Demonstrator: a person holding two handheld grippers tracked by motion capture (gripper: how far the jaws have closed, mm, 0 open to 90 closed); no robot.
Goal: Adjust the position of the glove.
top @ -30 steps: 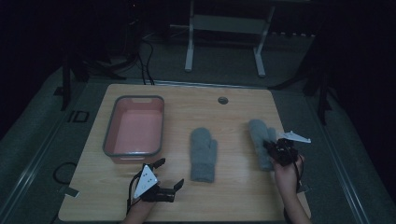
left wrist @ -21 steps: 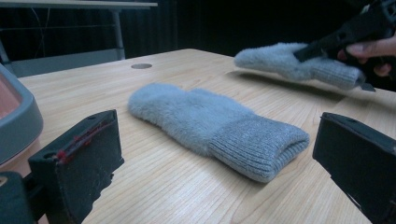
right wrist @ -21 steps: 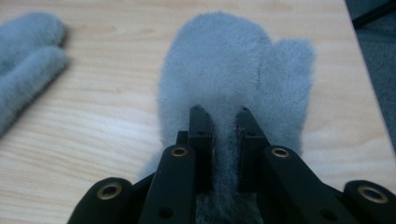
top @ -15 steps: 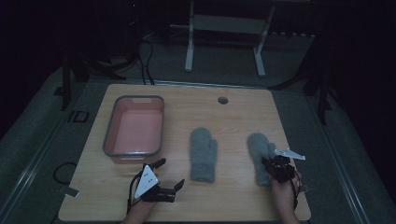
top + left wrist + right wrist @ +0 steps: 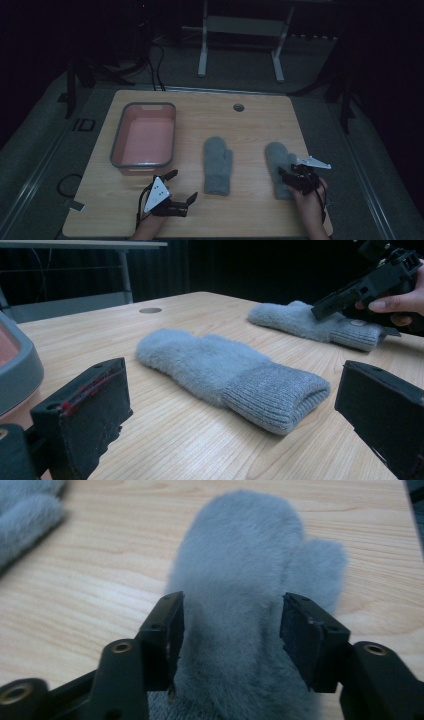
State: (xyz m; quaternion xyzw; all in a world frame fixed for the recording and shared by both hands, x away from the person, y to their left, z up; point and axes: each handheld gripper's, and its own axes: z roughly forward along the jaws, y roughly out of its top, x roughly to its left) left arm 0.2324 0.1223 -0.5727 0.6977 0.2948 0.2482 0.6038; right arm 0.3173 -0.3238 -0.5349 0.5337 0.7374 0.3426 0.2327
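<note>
Two grey fuzzy mittens lie flat on the wooden table [image 5: 250,120]. The middle mitten [image 5: 218,165] [image 5: 225,365] rests ahead of my left gripper [image 5: 182,185] [image 5: 235,372], which stands wide open near the front edge and touches nothing. The right mitten [image 5: 278,160] [image 5: 245,555] [image 5: 300,320] points its thumb to the right. My right gripper [image 5: 286,176] [image 5: 232,602] is open and low over it near the cuff, one jaw on each side of the mitten's body. In the left gripper view the right gripper [image 5: 320,312] and its hand hover over that cuff.
A pink tub with a grey rim [image 5: 116,150] stands at the table's left, beyond my left gripper; its rim [image 5: 20,375] is also at the left edge of the left gripper view. A small round hole [image 5: 238,107] is in the tabletop at the back. Dark floor and a metal stand lie beyond.
My right gripper has moved toward the near edge along the right mitten, and the mitten now lies a little nearer too. The left gripper has not moved.
</note>
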